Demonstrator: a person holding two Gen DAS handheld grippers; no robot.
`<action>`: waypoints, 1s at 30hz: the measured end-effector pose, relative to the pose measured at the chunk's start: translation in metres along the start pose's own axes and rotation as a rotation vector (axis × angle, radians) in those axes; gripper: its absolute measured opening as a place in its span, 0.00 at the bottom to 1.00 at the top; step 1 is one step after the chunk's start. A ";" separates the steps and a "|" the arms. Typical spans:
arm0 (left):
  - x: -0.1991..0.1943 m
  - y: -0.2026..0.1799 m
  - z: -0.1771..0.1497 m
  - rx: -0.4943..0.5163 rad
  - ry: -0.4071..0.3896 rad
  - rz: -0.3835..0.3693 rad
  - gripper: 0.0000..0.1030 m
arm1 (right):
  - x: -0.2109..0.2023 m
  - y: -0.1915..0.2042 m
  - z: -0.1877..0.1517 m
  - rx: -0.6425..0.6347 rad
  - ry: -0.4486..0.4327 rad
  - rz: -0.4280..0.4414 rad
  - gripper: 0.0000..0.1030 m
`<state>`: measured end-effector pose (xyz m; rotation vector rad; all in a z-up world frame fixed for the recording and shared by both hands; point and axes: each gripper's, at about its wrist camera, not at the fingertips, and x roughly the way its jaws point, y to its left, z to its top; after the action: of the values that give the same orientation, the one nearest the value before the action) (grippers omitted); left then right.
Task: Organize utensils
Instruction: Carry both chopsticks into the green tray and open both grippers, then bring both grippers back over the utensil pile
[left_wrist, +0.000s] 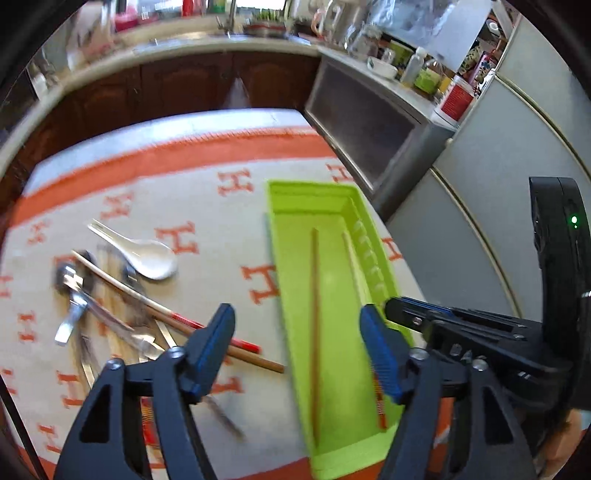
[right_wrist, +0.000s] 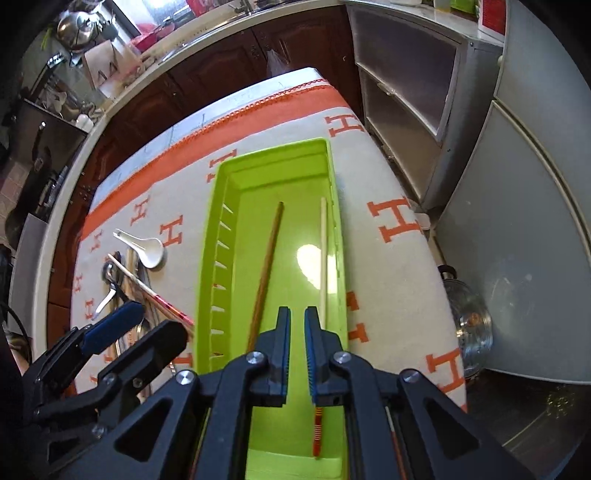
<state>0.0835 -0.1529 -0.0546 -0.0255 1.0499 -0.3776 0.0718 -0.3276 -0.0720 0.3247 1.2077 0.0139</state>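
Kitchen setting, dark wood cabinets (left_wrist: 184, 85) along the back and a table covered in a cream cloth (left_wrist: 207, 221) with orange H letters and an orange border.

Left claw (left_wrist: 297, 345) has its jaws standing wide apart with nothing between them, hanging over the near left edge of the lime green tray (left_wrist: 295, 288). Right claw (right_wrist: 297, 325) sits over the near end of that same tray with its blue pads nearly together, just a thin gap, and nothing pinched in there as far as I can see.

Inside the tray there are two chopsticks lying lengthwise: a brown chopstick (right_wrist: 266, 273) roughly down the middle, and a pale chopstick (right_wrist: 323, 258) with a red and yellow striped end, tight against the right wall. Along the tray's other long wall runs a row of small slots.

Out to the left on the cloth is the rest of the pile, well apart from the tray: a white soup spoon (left_wrist: 147, 254), a metal spoon (left_wrist: 70, 295), a couple more chopsticks (left_wrist: 177, 317) lying crossed over each other, and some metal cutlery that's too blurry to tell apart.

Off the table's right side there's a grey cabinet (right_wrist: 410, 85) and a steel pot (right_wrist: 472, 325) down on the floor.
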 end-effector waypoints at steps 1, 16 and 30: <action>-0.005 0.002 0.000 0.009 -0.014 0.021 0.69 | -0.002 0.001 -0.001 0.004 -0.005 0.012 0.07; -0.069 0.044 -0.006 -0.025 -0.091 0.112 0.77 | -0.035 0.027 -0.022 -0.003 -0.083 0.075 0.07; -0.120 0.100 -0.020 -0.101 -0.204 0.244 0.83 | -0.062 0.060 -0.033 -0.075 -0.156 0.048 0.07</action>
<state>0.0434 -0.0180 0.0158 -0.0258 0.8576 -0.0980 0.0293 -0.2734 -0.0103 0.2839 1.0423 0.0739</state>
